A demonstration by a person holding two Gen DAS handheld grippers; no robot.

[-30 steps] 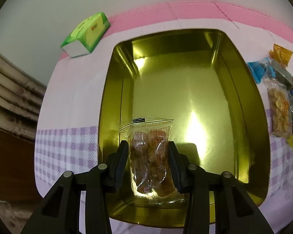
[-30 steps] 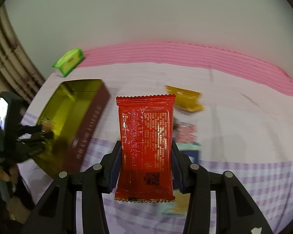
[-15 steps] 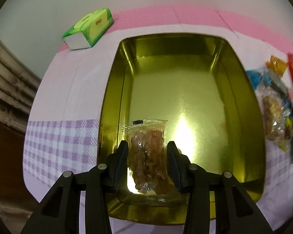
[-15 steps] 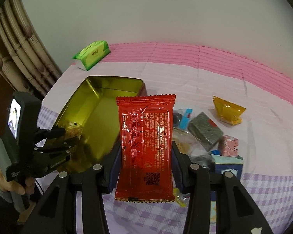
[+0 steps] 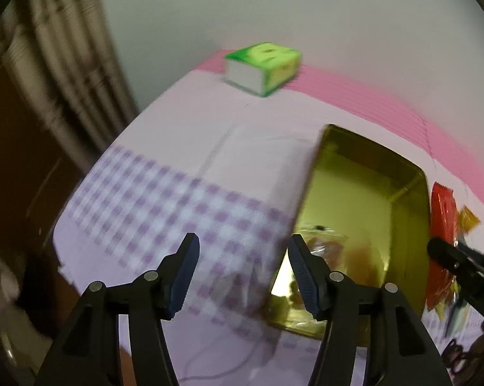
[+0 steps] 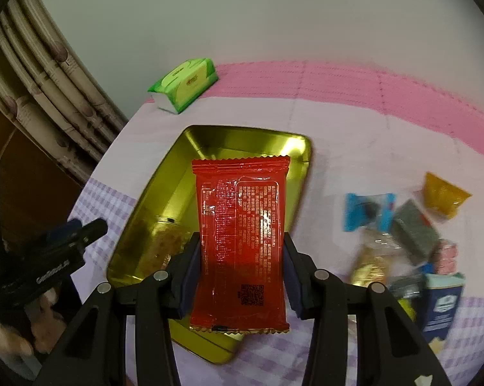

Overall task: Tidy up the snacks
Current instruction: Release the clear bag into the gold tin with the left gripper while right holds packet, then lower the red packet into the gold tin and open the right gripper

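Since a sec ago my left tongs (image 5: 240,273) have let go of the clear snack bag (image 5: 325,247) and swung off to the left: their jaws are opening w/ nothing between them, only checked cloth below. The bag now lies inside the gold tin (image 5: 364,225), near its front-left corner, which I judge is its sorted spot. My right tongs (image 6: 238,254) have meanwhile carried the red packet (image 6: 240,241) from over the cloth to above the tin (image 6: 151,199); they're clamped on the packet's long edges, holding it upright and flat-on to the cam, prob. so it can drop in flat beside the bag. Materials: tin is shiny brass-coloured metal, rectangular w/ rounded corners and a mirror-like floor. Red packet is glossy foil w/ crimped zigzag ends and small print plus a QR square. Clear bag is thin crinkly film w/ brownish lumps inside. Loose snacks (image 6: 412,225) sit to the right of the tin on the tabletop (image 6: 338,148), still unsorted: blue, yellow, grey wrappers, blurred. A green tissue pack (image 6: 187,85) sits at the far edge, soft-sided.
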